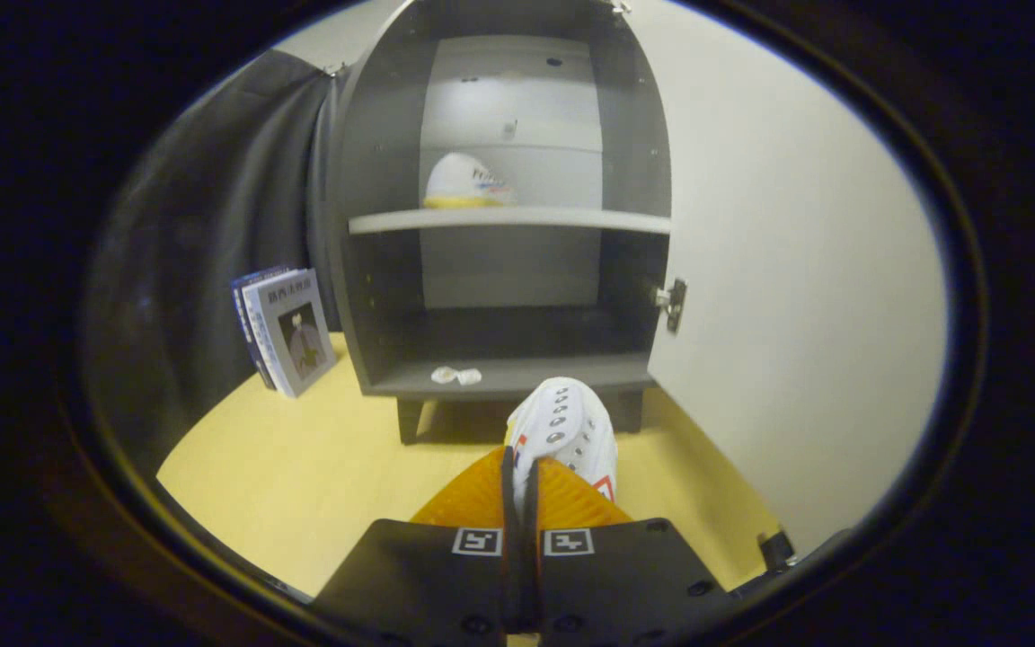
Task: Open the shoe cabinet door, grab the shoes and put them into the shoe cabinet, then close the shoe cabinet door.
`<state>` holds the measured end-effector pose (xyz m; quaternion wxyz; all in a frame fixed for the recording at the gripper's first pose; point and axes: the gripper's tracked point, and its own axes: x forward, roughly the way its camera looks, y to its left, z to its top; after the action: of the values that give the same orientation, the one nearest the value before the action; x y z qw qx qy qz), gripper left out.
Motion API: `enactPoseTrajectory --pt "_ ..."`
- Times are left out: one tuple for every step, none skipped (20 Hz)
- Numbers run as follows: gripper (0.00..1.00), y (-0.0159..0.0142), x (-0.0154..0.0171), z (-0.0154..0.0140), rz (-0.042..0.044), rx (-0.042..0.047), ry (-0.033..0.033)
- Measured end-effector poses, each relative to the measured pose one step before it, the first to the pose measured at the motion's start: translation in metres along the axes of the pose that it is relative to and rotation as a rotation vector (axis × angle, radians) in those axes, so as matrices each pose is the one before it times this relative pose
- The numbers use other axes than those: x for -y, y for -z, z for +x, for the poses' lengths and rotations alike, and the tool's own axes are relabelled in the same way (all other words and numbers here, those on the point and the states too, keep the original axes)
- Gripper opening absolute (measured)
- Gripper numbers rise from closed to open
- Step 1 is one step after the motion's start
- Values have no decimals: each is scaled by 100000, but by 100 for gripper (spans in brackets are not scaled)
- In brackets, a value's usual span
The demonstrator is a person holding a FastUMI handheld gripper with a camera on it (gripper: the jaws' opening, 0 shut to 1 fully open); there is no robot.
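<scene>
The gripper [522, 481] has its two fingers pressed almost together, clamped on the rear edge of a white shoe [562, 431] that hangs just ahead of them, its toe pointing toward the cabinet [499, 207] and its lace eyelets facing up. The cabinet stands beyond the shoe on short legs, dark inside, with one pale shelf [508, 219] across the middle. Its door [796, 296] is swung wide open to the right — the pale inner face runs from the hinge [672, 304] out past the fingers. On the shelf sits a second shoe [466, 182], white with a yellow sole, toward the back of the upper compartment. The lower compartment holds no shoe; a small crumpled bit of clear wrapping [455, 376] lies on the front lip of its floor. The held shoe is in front of that lower opening, just outside it and slightly right of centre — not yet inside. Left of the cabinet, two thin books [286, 331] lean against the dark cloth wall, standing on the yellow floor [302, 476].
</scene>
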<state>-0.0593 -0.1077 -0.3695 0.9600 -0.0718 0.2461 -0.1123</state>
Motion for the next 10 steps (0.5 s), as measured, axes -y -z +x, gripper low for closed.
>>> enactPoseTrajectory --pt "3 -1712 233 -296 116 2914 507" --pt "2 -1798 294 -207 98 2747 616" --pt "2 -1741 289 -201 81 2745 820" --pt "3 -1743 362 -37 147 2659 941" --pt "3 -1638 333 -16 -68 2396 1072" --pt "2 -1590 270 75 -102 2323 1040" --pt "3 -1640 263 156 89 2512 975" --pt "3 -1421 219 307 -101 2422 926" --pt "3 -1394 116 449 -329 2228 727" --pt "2 -1121 21 493 -511 1889 542"
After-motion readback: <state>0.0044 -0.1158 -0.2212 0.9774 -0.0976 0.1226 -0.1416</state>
